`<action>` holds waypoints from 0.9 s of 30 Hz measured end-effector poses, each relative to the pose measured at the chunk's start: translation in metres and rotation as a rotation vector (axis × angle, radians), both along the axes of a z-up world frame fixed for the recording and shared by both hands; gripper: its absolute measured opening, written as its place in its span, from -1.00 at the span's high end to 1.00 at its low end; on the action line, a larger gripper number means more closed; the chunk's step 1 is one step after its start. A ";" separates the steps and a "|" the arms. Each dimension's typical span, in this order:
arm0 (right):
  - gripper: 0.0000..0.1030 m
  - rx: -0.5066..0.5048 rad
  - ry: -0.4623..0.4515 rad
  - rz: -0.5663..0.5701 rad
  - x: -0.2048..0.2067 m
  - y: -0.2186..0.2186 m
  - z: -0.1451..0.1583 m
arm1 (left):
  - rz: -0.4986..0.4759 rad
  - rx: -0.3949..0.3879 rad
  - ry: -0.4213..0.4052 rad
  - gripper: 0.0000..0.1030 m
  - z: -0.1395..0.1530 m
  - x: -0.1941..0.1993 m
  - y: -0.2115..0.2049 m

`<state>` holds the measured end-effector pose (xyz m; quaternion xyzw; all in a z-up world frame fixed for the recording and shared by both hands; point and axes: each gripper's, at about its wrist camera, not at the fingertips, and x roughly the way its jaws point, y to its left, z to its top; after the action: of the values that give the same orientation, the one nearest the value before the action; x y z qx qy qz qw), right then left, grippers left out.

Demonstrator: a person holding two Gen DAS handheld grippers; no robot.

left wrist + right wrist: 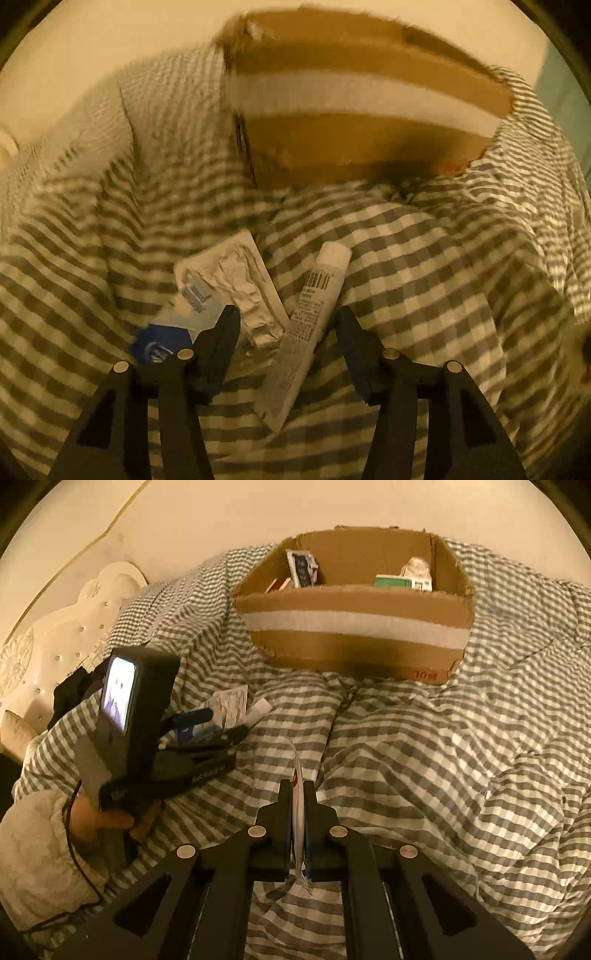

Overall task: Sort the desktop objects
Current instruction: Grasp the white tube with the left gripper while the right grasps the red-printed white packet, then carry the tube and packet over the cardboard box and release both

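Objects for sorting lie on a grey-and-white checked bedcover [424, 266]: a white squeeze tube with a barcode and small print [306, 332], a crumpled silver blister pack [240, 291] just beside it, and a blue-and-white pouch [173, 325] overlapping the pack's near corner. The left tool [284, 325] hangs over them with its black fingers spread apart, grasping nothing; the tube runs up between the fingers and the pouch sits by the left one. Seen from the right wrist, the same three items lie just ahead of that tool, held in a hand [99, 819] with a pale sleeve. The right tool [297, 794] is clenched on a thin white flat packet with a red mark [297, 775], held edge-on above the bedcover. Further back stands an open brown cardboard box with a white tape band [354, 626], holding a dark printed packet [303, 568] at its left and a green-and-white carton [395, 581] at its right. A cream tufted headboard [55, 646] stands at far left
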<state>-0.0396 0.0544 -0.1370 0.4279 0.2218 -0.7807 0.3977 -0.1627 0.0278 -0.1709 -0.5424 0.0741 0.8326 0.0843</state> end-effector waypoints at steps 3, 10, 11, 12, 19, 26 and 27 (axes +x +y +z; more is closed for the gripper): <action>0.90 0.003 -0.023 -0.004 0.000 0.002 -0.006 | -0.026 0.017 0.021 0.26 0.001 -0.004 0.008; 0.90 0.018 -0.032 -0.003 0.000 -0.007 -0.010 | -0.051 0.034 0.011 0.52 -0.004 -0.002 0.006; 0.90 0.021 -0.032 -0.004 -0.001 -0.008 -0.011 | -0.038 0.055 0.010 0.52 -0.001 -0.002 0.003; 0.90 0.024 -0.029 -0.006 -0.001 -0.009 -0.011 | -0.026 0.073 0.016 0.53 0.003 -0.001 -0.001; 0.91 0.009 0.013 -0.014 0.001 -0.014 0.000 | -0.007 0.186 0.083 0.54 0.040 0.003 -0.006; 0.91 -0.033 0.045 -0.007 0.002 -0.013 0.017 | -0.006 0.210 0.133 0.56 0.063 0.003 -0.004; 0.91 -0.035 0.049 -0.007 0.002 -0.012 0.019 | -0.008 0.212 0.138 0.56 0.064 0.004 -0.002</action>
<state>-0.0378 0.0420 -0.1184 0.4023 0.2163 -0.7962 0.3967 -0.1583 0.0257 -0.1067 -0.4717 -0.0066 0.8707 0.1393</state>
